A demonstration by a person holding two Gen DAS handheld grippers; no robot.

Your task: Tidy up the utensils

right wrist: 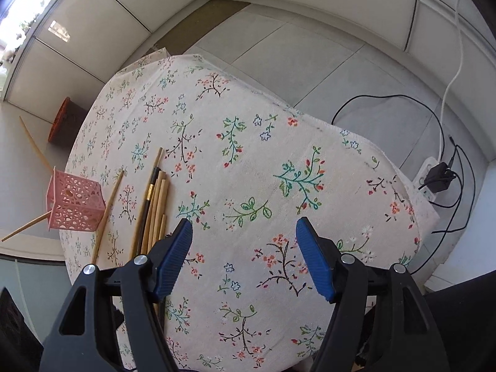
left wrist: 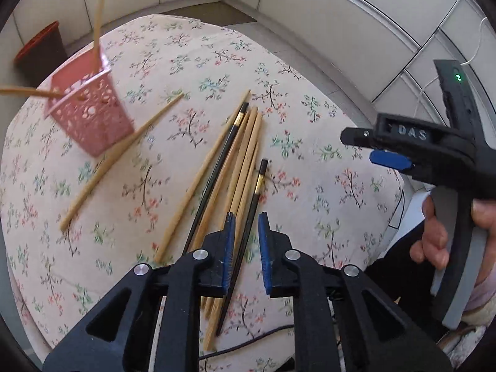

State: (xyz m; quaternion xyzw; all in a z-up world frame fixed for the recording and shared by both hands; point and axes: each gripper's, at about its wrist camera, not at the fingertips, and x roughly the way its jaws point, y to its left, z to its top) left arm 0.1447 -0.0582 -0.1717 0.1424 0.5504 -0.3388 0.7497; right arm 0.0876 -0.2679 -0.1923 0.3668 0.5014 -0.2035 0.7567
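Your left gripper (left wrist: 245,226) hangs just over the near end of the chopstick pile, jaws only narrowly apart, and a black chopstick (left wrist: 248,226) runs through the gap. The pads don't look like they're pressing on it, so I'd call that nothing held. Your right gripper (right wrist: 243,232) is spread wide over bare cloth to the right of the pile, nothing between the pads. In the left view you can also see it off to the right with your hand (left wrist: 434,235) wrapped round the handle.

Moving out: the loose bundle (left wrist: 238,167) lies in the middle of the flowery tablecloth (left wrist: 310,186), roughly 5 pale wooden sticks plus 2 black ones with gold bands, mostly side by side. 1 more wooden chopstick (left wrist: 124,158) lies apart on the left, its far part right beside the pink basket (left wrist: 93,114).

That basket sits near the table's left edge and already has 2 wooden sticks (left wrist: 100,15) poking out of it.

So progress-wise, I'd say you're early on: 2 in, around 8 still on the table. The black one under your left gripper looks like the obvious next grab.
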